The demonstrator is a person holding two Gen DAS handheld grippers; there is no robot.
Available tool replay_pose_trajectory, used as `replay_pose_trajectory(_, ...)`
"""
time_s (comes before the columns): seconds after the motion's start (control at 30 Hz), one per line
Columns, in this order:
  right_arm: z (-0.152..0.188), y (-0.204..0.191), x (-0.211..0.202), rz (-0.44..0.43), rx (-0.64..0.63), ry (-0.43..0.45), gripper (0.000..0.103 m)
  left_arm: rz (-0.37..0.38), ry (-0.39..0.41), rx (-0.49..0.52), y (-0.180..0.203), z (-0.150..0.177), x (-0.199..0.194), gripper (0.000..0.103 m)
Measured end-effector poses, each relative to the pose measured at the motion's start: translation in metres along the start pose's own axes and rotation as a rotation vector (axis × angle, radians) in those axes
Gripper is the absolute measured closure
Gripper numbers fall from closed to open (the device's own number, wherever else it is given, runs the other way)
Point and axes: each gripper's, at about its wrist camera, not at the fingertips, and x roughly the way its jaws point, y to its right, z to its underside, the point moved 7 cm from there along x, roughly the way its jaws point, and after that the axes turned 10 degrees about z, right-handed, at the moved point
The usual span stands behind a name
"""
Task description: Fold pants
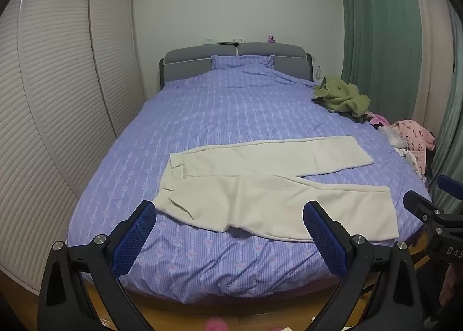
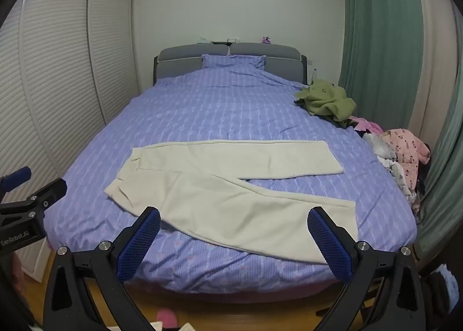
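Note:
Cream pants (image 1: 260,183) lie flat across the blue patterned bed (image 1: 231,105), waistband to the left, both legs spread apart toward the right. They also show in the right wrist view (image 2: 231,186). My left gripper (image 1: 230,209) is open and empty, held above the foot of the bed short of the pants. My right gripper (image 2: 234,215) is open and empty, likewise short of the near leg. Each gripper shows at the edge of the other's view: the right one (image 1: 428,209), the left one (image 2: 37,201).
A green garment (image 1: 341,94) and a pile of pink and mixed clothes (image 1: 411,140) lie on the bed's right edge. White louvred wardrobe doors (image 1: 58,99) stand at the left, green curtains (image 1: 376,27) at the right. A grey headboard (image 1: 202,53) is at the back.

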Motion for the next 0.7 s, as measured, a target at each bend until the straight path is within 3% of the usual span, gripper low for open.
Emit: replay_pose_trajectory(0.7,0.002,-0.002,-0.006,0.005,0.001,0.009,0.0,0.006,0.017,0.01,0.007,-0.006,-0.008,0.0)
